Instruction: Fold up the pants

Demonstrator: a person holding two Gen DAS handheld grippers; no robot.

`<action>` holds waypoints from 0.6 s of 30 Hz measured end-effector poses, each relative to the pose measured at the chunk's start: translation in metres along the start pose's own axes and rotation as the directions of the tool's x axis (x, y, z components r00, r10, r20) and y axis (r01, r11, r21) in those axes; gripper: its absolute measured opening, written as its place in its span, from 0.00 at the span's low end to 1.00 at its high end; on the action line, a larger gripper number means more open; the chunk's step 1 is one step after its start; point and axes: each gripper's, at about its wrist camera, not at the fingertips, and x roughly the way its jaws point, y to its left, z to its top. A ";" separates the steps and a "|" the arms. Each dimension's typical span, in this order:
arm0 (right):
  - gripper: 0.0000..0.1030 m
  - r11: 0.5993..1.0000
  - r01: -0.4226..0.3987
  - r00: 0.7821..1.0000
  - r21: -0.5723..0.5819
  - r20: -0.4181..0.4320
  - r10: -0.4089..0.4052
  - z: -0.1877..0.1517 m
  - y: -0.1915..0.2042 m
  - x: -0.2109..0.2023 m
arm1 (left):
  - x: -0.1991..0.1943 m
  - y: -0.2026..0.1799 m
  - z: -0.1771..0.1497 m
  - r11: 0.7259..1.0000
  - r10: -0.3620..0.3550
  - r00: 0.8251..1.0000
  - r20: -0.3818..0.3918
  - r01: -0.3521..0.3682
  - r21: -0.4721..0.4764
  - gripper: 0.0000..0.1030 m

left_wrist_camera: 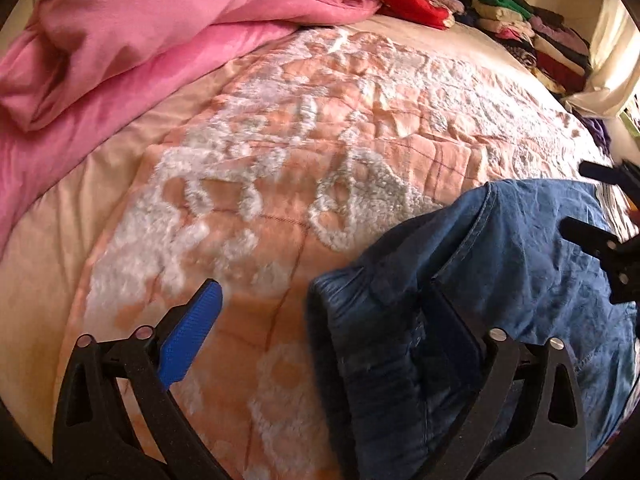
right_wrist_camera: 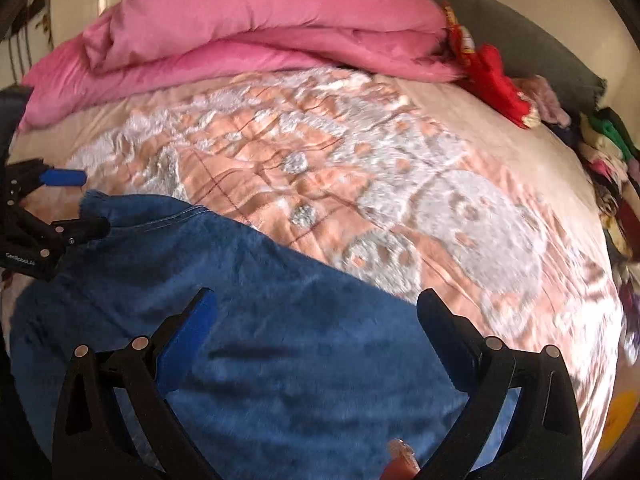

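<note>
Blue denim pants (right_wrist_camera: 256, 320) lie on the bed, on a peach-and-white patterned blanket (left_wrist_camera: 280, 152), toward the near edge of the bed and well apart from the pink duvet (left_wrist_camera: 160, 40) heaped along the far side. The left gripper (left_wrist_camera: 320, 316) is spread wide: its left finger with the blue pad hangs over bare blanket, its right finger sits against or under a raised fold of denim at the pants' left end, which drapes over that finger; it is not pinching the cloth. In the right wrist view the same gripper appears at the left edge, beside a stitched seam. The right gripper (right_wrist_camera: 316, 312) is also wide open above the broad middle of the denim, nothing between its fingers; whether the tips touch the fabric cannot be told through the motion blur. Judgement: the two tools stand at opposite ends of the garment so each can take an edge and carry one half over the other. The pants are bunched rather than flat, so a fold looks not yet made. Stacks of folded clothes (left_wrist_camera: 532, 36) line the far right edge of the bed, likely the finished pile. A red garment (right_wrist_camera: 500, 84) lies by the duvet's end.
</note>
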 end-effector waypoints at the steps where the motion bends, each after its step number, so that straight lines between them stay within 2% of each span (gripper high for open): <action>1: 0.96 1.000 -0.004 1.000 -0.015 -0.012 0.004 0.003 0.001 0.006 | 0.002 -0.001 0.001 1.000 -0.008 1.000 0.000 0.008 0.010 0.76; 2: 0.96 1.000 -0.010 1.000 -0.029 -0.023 0.010 0.006 0.001 0.012 | 0.006 -0.003 0.002 0.999 -0.028 1.000 0.000 0.028 0.021 0.61; 3: 0.96 0.999 -0.015 0.999 -0.039 -0.028 0.014 0.007 0.002 0.015 | 0.008 -0.004 0.002 0.999 -0.040 0.999 0.000 0.040 0.028 0.42; 4: 0.96 0.998 -0.022 0.999 -0.055 -0.039 0.020 0.010 0.003 0.020 | 0.010 -0.007 0.002 0.998 -0.057 0.998 0.001 0.057 0.039 0.36; 8: 0.96 0.992 -0.022 0.997 -0.128 -0.075 0.012 0.016 0.008 0.035 | -0.002 -0.014 -0.002 0.995 -0.047 0.997 0.053 0.043 0.085 0.27; 12: 0.95 0.979 -0.021 0.996 -0.202 -0.089 0.003 0.018 0.016 0.042 | -0.030 -0.015 -0.005 0.992 -0.088 0.988 0.124 0.076 0.101 0.26; 14: 0.91 0.975 -0.025 0.997 -0.221 -0.079 0.007 0.018 0.019 0.040 | -0.045 -0.017 -0.008 0.989 -0.116 0.982 0.152 0.099 0.113 0.26; 16: 0.65 0.973 -0.077 0.995 -0.218 -0.082 0.060 0.017 0.022 0.037 | -0.056 -0.021 -0.011 0.985 -0.138 0.976 0.167 0.118 0.125 0.25; 17: 0.59 0.971 -0.102 0.993 -0.216 -0.084 0.086 0.015 0.024 0.035 | -0.058 -0.022 -0.013 0.984 -0.142 0.975 0.170 0.121 0.128 0.25; 18: 0.48 0.970 -0.118 0.991 -0.213 -0.084 0.102 0.013 0.026 0.034 | -0.060 -0.024 -0.014 0.983 -0.144 0.974 0.172 0.121 0.135 0.25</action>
